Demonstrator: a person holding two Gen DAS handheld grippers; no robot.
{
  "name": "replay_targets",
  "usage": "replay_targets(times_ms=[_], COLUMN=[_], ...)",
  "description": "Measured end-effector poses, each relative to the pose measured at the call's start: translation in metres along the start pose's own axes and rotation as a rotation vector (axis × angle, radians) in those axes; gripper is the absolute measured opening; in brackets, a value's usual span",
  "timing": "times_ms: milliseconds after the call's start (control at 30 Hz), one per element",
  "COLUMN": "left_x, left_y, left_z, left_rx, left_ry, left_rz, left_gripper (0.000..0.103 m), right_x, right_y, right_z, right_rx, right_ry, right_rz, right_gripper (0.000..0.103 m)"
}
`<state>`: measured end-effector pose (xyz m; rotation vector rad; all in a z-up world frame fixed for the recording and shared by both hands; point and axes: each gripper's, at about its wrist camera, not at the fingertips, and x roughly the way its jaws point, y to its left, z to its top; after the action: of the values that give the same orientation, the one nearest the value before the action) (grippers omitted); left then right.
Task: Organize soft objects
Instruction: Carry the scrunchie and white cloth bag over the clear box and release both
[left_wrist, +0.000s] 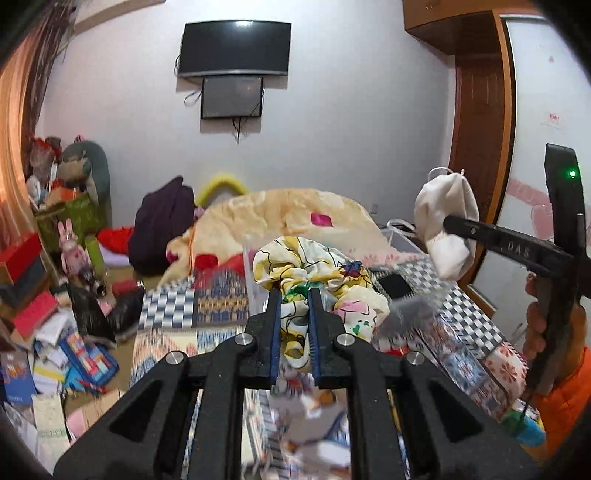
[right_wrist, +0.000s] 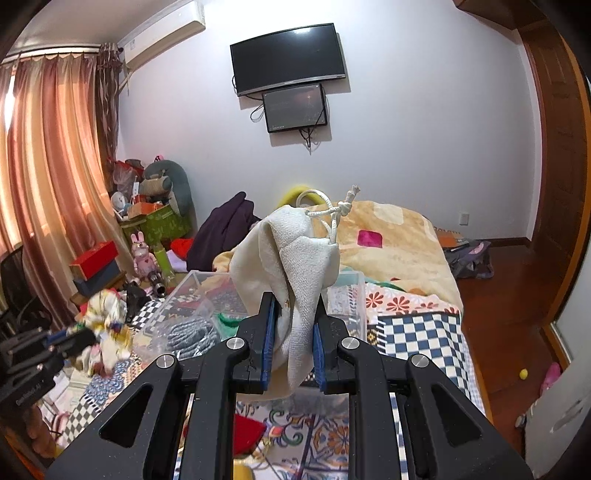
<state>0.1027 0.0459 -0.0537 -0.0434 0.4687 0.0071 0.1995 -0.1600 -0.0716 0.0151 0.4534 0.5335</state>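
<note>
Evidently, two soft items are being held aloft at once, one per gripper. At the bottom centre of the left wrist view, the left gripper (left_wrist: 293, 314) is being kept pressed onto a printed fabric bundle (left_wrist: 321, 277), whose yellow and white folds are bulging out above and to the right of the fingers (left_wrist: 274, 314); it is being pinched low down, probably so that the loose bulk is kept from slipping. At the centre of the right wrist view, the right gripper (right_wrist: 293, 325) is being clamped on a cream drawstring pouch (right_wrist: 291, 258), which is being gripped by its lower part so that the knotted cord (right_wrist: 332, 214) is left free at the top. Just beyond the pouch, a clear plastic bin (right_wrist: 351, 295) is being kept on the patchwork bed cover (right_wrist: 417, 332), already holding grey knitwear; it is judged to be the intended destination. Farther back, a peach quilt (right_wrist: 399, 236) is being left heaped below the wall television (right_wrist: 288, 55).
</note>
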Motion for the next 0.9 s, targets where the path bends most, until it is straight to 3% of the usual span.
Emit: replay_targets(times_ms=[167,500,700,767,900], left_x=[0.031,0.105,0.122,0.12,0.111], left_y=[-0.012,-0.02,-0.023,-0.026,-0.025], left_z=[0.009,0.003,-0.005,-0.008,-0.008], left_rx=[0.044,0.063,0.071,0.08,0.073], left_ry=[-0.01,0.126,0.169,0.172,0.158], left_rz=[0.053,0.029,0.038,0.031,0.032], left_gripper=[0.012,0.012,0.015,0.023,0.041], right_x=[0.014,0.052,0.068,0.068,0.064], right_y=[0.005,0.008,0.01,0.01,0.008], right_z=[0.001,-0.008,-0.015,-0.017,-0.018], right_rx=[-0.055,-0.127,-0.137,-0.138,-0.136], right_ry=[0.043,0.157,0.199,0.21,0.222], right_rz=[-0.034,-0.07,-0.061,-0.054,-0.055], right_gripper=[0.016,0.016,0.016,0.022,0.047])
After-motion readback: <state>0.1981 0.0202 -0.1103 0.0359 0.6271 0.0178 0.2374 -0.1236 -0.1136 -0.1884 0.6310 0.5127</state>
